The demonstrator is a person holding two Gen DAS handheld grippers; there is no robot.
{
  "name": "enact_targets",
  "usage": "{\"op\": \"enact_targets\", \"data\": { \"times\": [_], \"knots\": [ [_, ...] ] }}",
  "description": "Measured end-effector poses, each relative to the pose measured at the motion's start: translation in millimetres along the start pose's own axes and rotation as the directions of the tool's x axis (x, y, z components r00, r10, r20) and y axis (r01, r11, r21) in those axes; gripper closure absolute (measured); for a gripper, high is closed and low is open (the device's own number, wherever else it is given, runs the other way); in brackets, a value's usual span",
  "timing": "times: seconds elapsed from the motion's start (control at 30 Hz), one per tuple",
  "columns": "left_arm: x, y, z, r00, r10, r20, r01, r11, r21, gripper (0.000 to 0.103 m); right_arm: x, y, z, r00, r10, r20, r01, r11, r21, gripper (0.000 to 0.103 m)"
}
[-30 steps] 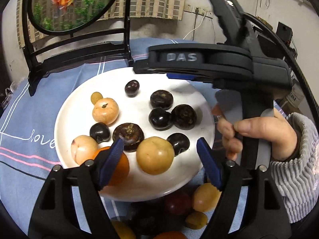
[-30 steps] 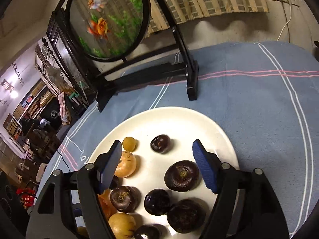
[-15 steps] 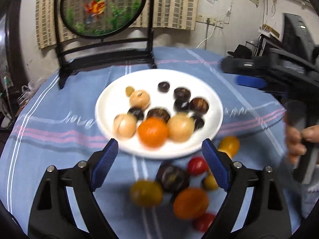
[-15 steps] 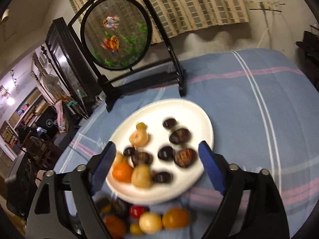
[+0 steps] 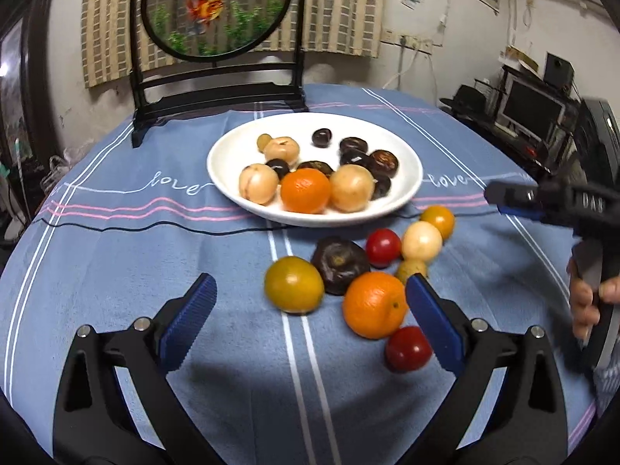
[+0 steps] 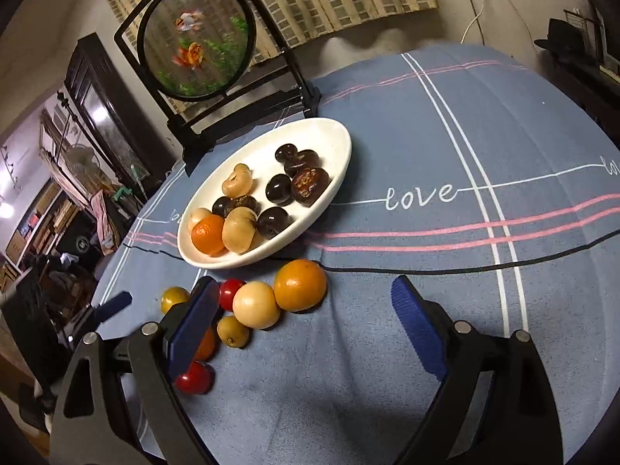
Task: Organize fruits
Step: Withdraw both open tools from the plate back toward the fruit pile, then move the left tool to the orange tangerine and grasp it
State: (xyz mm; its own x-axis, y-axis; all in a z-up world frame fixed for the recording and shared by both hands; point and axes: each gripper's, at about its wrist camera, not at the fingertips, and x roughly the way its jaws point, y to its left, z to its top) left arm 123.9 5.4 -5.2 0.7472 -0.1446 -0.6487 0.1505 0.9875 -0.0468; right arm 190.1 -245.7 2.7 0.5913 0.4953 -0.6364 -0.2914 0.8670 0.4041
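A white plate holds an orange, pale round fruits and several dark ones. Loose fruits lie on the cloth in front of it: a yellow-green one, a dark one, an orange, red tomatoes and a pale ball. My left gripper hangs above this pile, its jaws opening and empty. My right gripper hovers just right of the pile near an orange fruit, its jaws also opening, nothing gripped.
A black stand with a round goldfish panel rises behind the plate. The blue tablecloth with "love" script covers the round table. A person's hand holds the right gripper at the right edge. Furniture and a monitor stand beyond the table.
Both grippers have drawn back from over the plate toward the table's near side. Their jaws have spread wider. The loose pile of fruits has come into full view.
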Motion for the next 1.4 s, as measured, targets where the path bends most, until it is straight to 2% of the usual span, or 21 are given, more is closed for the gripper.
{"op": "enact_targets", "data": {
  "times": [0.13,0.43,0.6,0.67,0.8,0.87,0.93,1.0,1.07,1.17,1.3,1.4],
  "knots": [
    [5.8,-6.2,-2.7,0.999,0.031,-0.027,-0.030,0.999,0.042,0.003,-3.3,3.4,-0.2,1.000,0.006,-0.001,-0.006,1.000,0.001,0.012],
    [15.3,-24.1,-3.9,0.999,0.008,-0.049,-0.002,0.994,0.111,0.003,-0.4,4.4,-3.6,0.999,0.029,-0.038,-0.029,0.999,0.017,0.011],
    [33.8,-29.9,-2.6,0.993,0.078,-0.094,-0.063,0.986,0.152,0.003,0.9,4.1,-3.9,0.998,0.028,-0.049,-0.027,0.999,0.021,0.011],
    [30.8,-25.3,-2.7,0.993,0.073,-0.093,-0.059,0.989,0.139,0.002,1.9,3.0,-4.3,0.998,0.027,-0.055,-0.025,0.999,0.023,0.011],
    [10.3,-3.9,-6.8,0.993,0.101,-0.060,-0.095,0.991,0.093,0.002,0.9,2.0,-4.6,0.998,0.020,-0.057,-0.019,1.000,0.023,0.011],
    [0.9,11.1,-10.3,0.993,0.108,-0.054,-0.105,0.993,0.049,0.002,-0.7,1.9,-4.0,0.998,0.022,-0.053,-0.021,0.999,0.024,0.011],
    [-9.7,33.7,-12.5,0.992,0.120,-0.040,-0.122,0.992,-0.041,0.002,-2.3,3.0,-4.1,0.998,0.033,-0.052,-0.032,0.999,0.024,0.011],
    [-19.3,50.7,-14.4,0.996,0.087,-0.013,-0.088,0.988,-0.125,0.002,-3.7,5.1,-4.8,0.998,0.043,-0.051,-0.042,0.999,0.020,0.011],
    [-24.6,56.0,-15.1,0.999,0.038,0.014,-0.035,0.985,-0.169,0.002,-3.1,6.8,-4.7,0.997,0.048,-0.052,-0.048,0.999,0.016,0.011],
    [-16.8,39.6,-11.3,1.000,-0.017,-0.013,0.016,0.992,-0.123,0.002,-2.0,8.5,-5.0,0.997,0.051,-0.057,-0.050,0.999,0.010,0.011],
    [-4.0,-0.2,-5.1,0.999,0.021,-0.039,-0.020,0.999,0.026,0.002,0.6,7.1,-4.9,0.997,0.046,-0.067,-0.045,0.999,0.015,0.011],
    [7.0,-14.6,-1.2,0.998,0.003,-0.064,0.001,0.999,0.052,0.002,1.0,5.8,-4.8,0.997,0.044,-0.070,-0.043,0.999,0.021,0.011]
  ]
}}
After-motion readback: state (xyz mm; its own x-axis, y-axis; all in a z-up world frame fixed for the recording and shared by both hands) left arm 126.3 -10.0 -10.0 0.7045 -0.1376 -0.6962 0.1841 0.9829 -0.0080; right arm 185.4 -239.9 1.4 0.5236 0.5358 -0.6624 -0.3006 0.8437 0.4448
